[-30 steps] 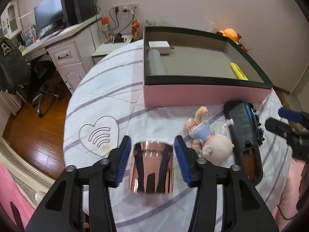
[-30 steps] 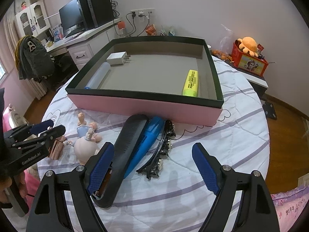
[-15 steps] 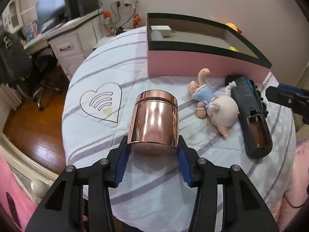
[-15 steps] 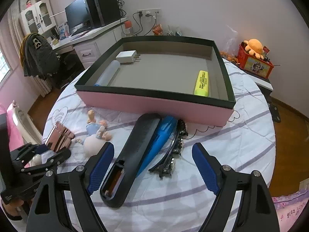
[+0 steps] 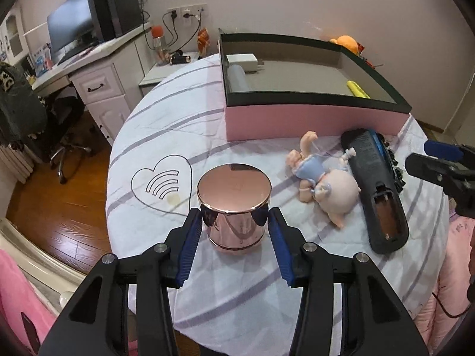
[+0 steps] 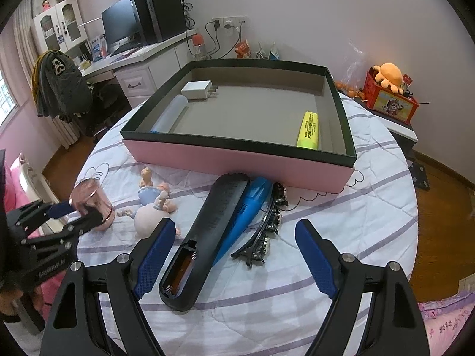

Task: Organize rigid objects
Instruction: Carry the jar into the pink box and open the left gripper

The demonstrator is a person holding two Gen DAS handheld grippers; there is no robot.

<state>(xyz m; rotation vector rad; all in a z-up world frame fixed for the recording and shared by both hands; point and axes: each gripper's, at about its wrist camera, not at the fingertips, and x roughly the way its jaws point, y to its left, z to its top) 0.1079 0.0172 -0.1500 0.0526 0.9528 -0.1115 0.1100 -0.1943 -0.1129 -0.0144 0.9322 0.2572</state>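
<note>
A shiny rose-gold metal can (image 5: 234, 207) stands upright on the quilted table near the front edge, also seen in the right wrist view (image 6: 90, 204). My left gripper (image 5: 234, 228) is shut on the can's sides. My right gripper (image 6: 234, 255) is open and empty above a black remote (image 6: 210, 237) with its battery bay open, a blue object (image 6: 246, 207) and a black hair clip (image 6: 267, 231). A baby doll (image 5: 323, 178) lies between the can and the remote. The pink box (image 5: 311, 118) with a dark rim stands behind.
The box holds a white charger (image 6: 197, 89), a pale tube (image 6: 169, 115) and a yellow highlighter (image 6: 308, 130). A desk with a monitor (image 5: 80, 26) and a chair stand to the left. The round table's edge drops to the wood floor on the left.
The can was lying on its side between the left fingers; now it stands upright on the table in my left grip. The right gripper drew back slightly and stayed open.
</note>
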